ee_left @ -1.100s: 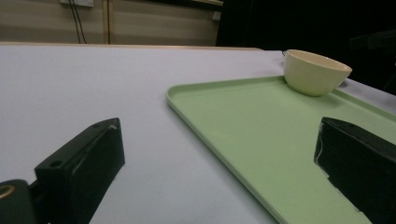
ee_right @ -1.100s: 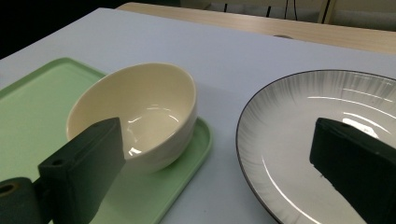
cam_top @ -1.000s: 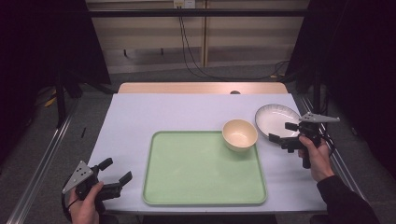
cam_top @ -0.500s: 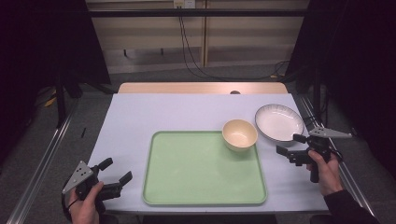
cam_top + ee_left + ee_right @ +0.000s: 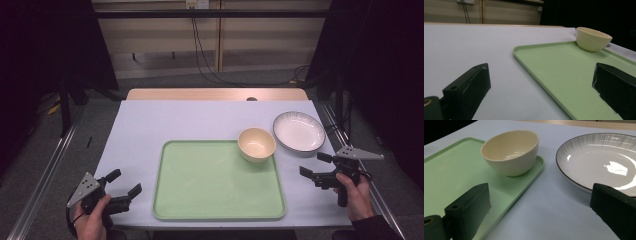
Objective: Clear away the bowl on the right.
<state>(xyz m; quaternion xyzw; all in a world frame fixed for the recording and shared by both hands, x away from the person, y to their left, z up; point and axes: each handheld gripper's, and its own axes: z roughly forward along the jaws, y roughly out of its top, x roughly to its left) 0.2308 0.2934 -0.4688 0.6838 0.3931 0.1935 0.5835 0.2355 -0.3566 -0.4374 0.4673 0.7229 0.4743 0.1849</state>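
Before you lies a pale lavender table top [image 5: 190, 120], with a strip of bare wood [image 5: 200, 94] along its far edge and a small dark spot [image 5: 251, 99] at that strip's near border. Beyond it you face beige wall panelling [image 5: 155, 40], where black cables [image 5: 200, 47] hang from a white socket [image 5: 196, 4] down to the grey floor [image 5: 250, 77]. Dark curtains [image 5: 45, 40] close both sides, and a metal rail [image 5: 45, 180] runs along the floor on your left.
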